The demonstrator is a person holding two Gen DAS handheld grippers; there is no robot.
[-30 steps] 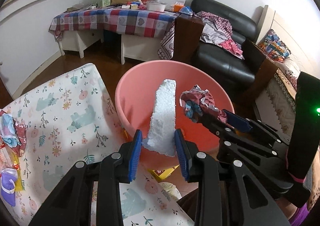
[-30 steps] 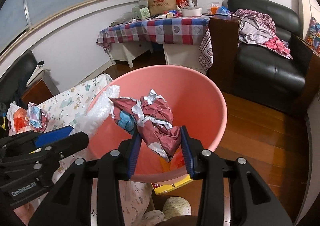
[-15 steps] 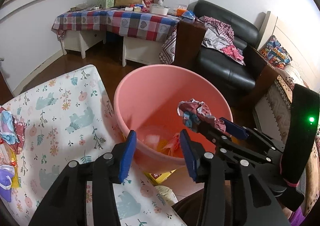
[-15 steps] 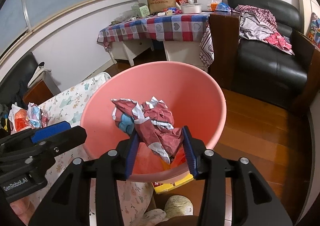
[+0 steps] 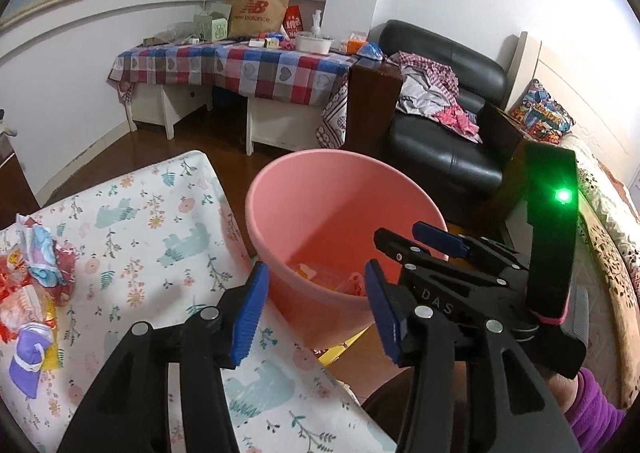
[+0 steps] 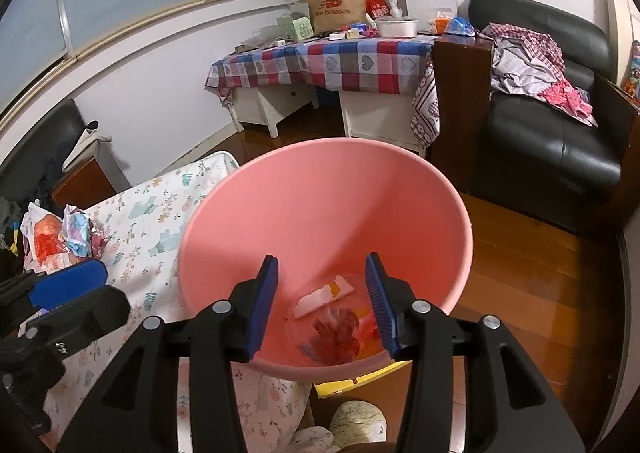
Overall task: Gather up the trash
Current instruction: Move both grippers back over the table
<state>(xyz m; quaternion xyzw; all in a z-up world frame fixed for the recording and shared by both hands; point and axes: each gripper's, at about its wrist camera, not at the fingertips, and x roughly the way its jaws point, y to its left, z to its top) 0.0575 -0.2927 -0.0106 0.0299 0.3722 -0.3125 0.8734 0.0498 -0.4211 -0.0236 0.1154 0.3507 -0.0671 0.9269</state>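
Observation:
A pink bin (image 5: pixel 344 213) stands beside the floral-cloth table (image 5: pixel 160 237); it also shows in the right wrist view (image 6: pixel 320 205). My left gripper (image 5: pixel 316 305) is open and empty at the bin's near rim. My right gripper (image 6: pixel 322 297) is open and empty over the bin; it shows from the side in the left wrist view (image 5: pixel 412 241). The red crumpled wrapper (image 6: pixel 338 337) lies blurred at the bin's bottom beside a white piece (image 6: pixel 324 295). More crumpled wrappers (image 5: pixel 40 273) lie on the table at the left, also in the right wrist view (image 6: pixel 68 237).
A black armchair (image 5: pixel 440 141) with clothes stands behind the bin. A checkered table (image 5: pixel 240 65) with a paper bag is at the back. A yellow box (image 6: pixel 352 383) lies on the wood floor under the bin.
My left gripper let the white foam piece drop into the bin, then my right gripper opened and the red wrapper fell in. Both grippers have pulled back a little.

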